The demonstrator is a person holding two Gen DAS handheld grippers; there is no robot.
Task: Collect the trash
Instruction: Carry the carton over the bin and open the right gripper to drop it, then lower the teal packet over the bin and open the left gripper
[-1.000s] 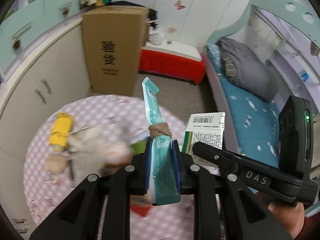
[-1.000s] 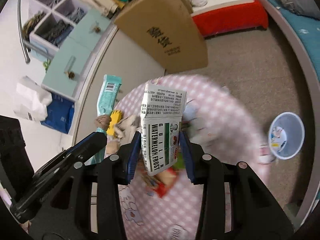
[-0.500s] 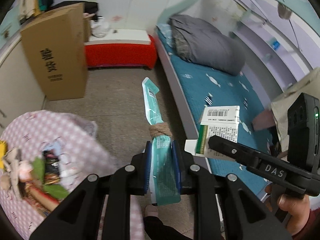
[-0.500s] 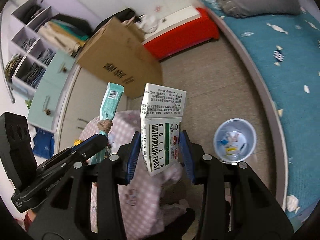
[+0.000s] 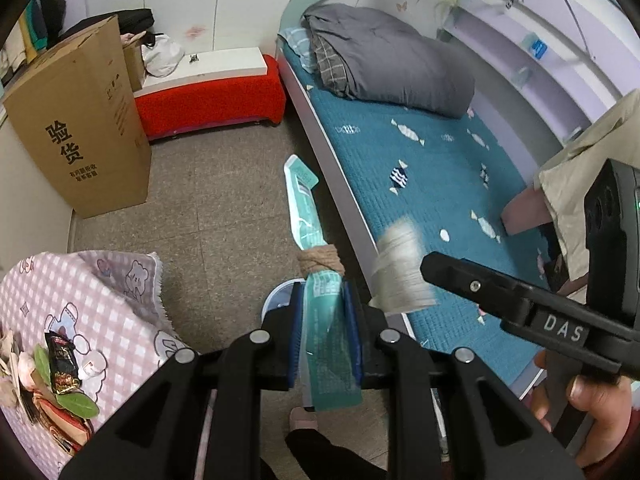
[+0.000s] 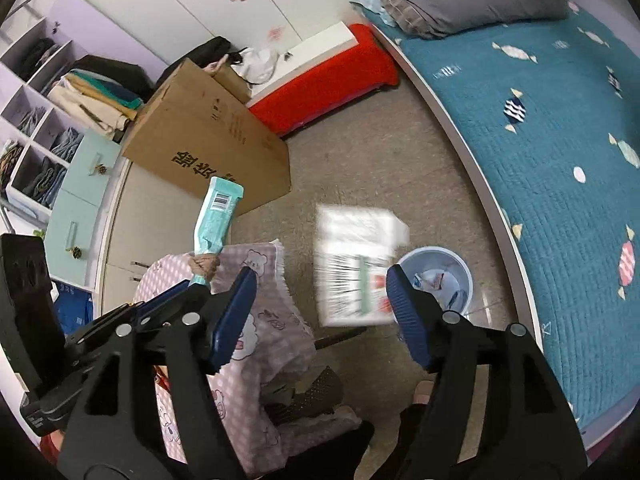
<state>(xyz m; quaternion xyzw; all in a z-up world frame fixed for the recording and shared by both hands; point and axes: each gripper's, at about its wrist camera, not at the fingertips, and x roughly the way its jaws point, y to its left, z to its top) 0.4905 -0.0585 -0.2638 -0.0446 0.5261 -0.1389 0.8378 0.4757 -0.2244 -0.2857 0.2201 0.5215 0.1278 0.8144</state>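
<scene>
R gripper (image 6: 320, 304) jaws opening, blurred carton (image 6: 354, 264) loose betw. them; bin (image 6: 436, 276) sits at 3 o'clock of it, so carton may miss. L gripper (image 5: 326, 334) clamped on teal pouch (image 5: 308, 224).

A tall cardboard box (image 5: 86, 128) stands on the floor against a white cabinet, just beside a red bench (image 5: 212, 100). A bed with a teal quilted cover (image 6: 560, 160) carries a folded grey duvet (image 5: 384, 60) at its head. Folded clothes fill the open shelves (image 6: 36, 128)
</scene>
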